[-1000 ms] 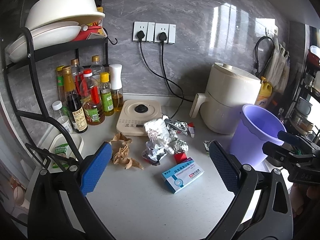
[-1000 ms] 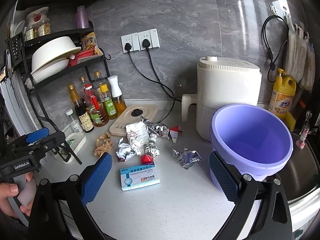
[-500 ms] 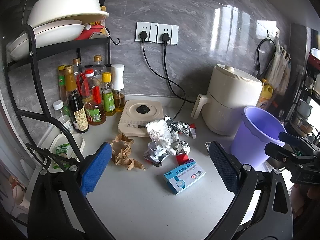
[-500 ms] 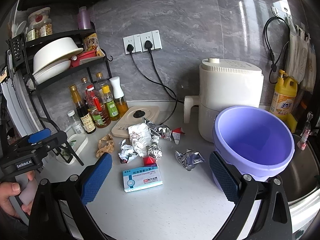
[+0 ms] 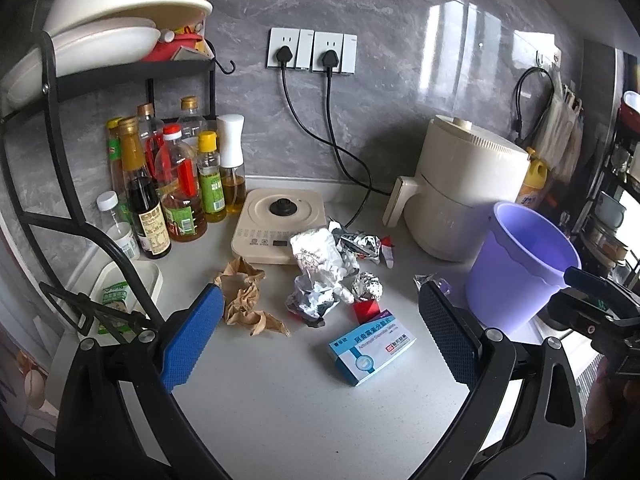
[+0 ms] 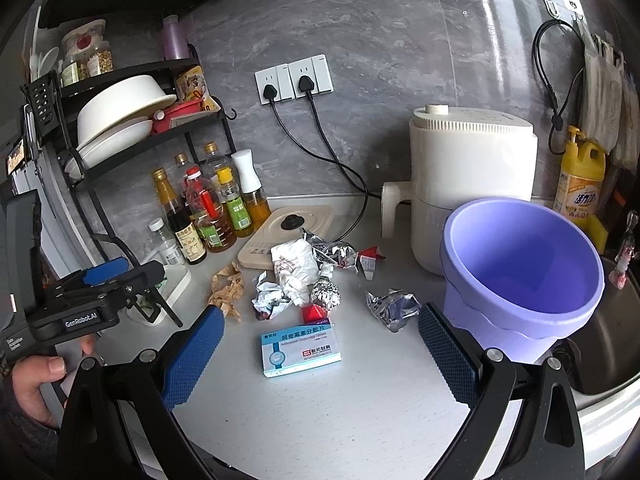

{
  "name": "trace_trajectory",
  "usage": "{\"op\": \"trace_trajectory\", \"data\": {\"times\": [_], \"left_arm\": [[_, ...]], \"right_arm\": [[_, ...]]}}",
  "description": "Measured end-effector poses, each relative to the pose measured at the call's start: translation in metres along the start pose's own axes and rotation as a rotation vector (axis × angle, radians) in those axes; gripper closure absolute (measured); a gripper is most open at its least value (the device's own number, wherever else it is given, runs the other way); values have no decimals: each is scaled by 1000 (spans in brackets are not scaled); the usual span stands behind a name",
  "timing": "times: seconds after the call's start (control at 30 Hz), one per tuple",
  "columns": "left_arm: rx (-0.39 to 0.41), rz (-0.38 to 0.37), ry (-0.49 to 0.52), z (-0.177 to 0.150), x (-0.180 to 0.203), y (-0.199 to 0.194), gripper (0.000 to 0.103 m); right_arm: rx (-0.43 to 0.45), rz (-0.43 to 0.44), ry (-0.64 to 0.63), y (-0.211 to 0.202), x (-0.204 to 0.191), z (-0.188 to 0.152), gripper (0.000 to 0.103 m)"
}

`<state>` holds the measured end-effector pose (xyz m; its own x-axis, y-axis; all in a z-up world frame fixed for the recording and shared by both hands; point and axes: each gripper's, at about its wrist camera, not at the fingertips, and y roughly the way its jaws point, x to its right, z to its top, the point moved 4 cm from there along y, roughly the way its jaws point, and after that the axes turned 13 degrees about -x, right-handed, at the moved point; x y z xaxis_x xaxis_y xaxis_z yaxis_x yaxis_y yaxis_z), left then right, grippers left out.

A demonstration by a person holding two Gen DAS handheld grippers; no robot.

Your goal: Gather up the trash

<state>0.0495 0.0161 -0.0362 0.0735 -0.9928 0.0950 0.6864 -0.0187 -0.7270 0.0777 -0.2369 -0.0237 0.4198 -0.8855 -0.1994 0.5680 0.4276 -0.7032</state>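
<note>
We hold both grippers above the pale table (image 5: pixel 280 400) with nothing gripped. The left gripper (image 5: pixel 320 336) has its jaws spread wide, and so does the right gripper (image 6: pixel 320 352); each pair of blue pads frames the litter from either side.

Between the left jaws and a little ahead of them lies the blue-and-white medicine box (image 5: pixel 372 347), flat on the table. Just beyond it sits a small red scrap (image 5: pixel 366 309), then a white crumpled wrapper (image 5: pixel 320 264) with a foil ball (image 5: pixel 368 285) beside it. More crumpled foil (image 5: pixel 358 242) lies farther ahead, next to a cream appliance base (image 5: pixel 280 224). Crumpled brown paper (image 5: pixel 244 296) rests just ahead of the left pad.

From the right wrist view, the same box (image 6: pixel 301 349) lies between the jaws, and a loose foil piece (image 6: pixel 394 307) sits just ahead of the right pad. The purple bucket (image 6: pixel 520 272) stands upright beyond that pad, open mouth up, nothing visible inside it, beside the white air fryer (image 6: pixel 472 176). A hand (image 6: pixel 36 376) grips the left gripper's handle at the left edge.
</note>
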Motion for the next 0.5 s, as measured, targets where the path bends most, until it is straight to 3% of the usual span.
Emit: {"op": "trace_trajectory", "data": {"times": [0.5], "left_arm": [[-98,-7,28,-3,-12,43,18]], "right_arm": [[-23,-12,66,29,4,-1,8]]}}
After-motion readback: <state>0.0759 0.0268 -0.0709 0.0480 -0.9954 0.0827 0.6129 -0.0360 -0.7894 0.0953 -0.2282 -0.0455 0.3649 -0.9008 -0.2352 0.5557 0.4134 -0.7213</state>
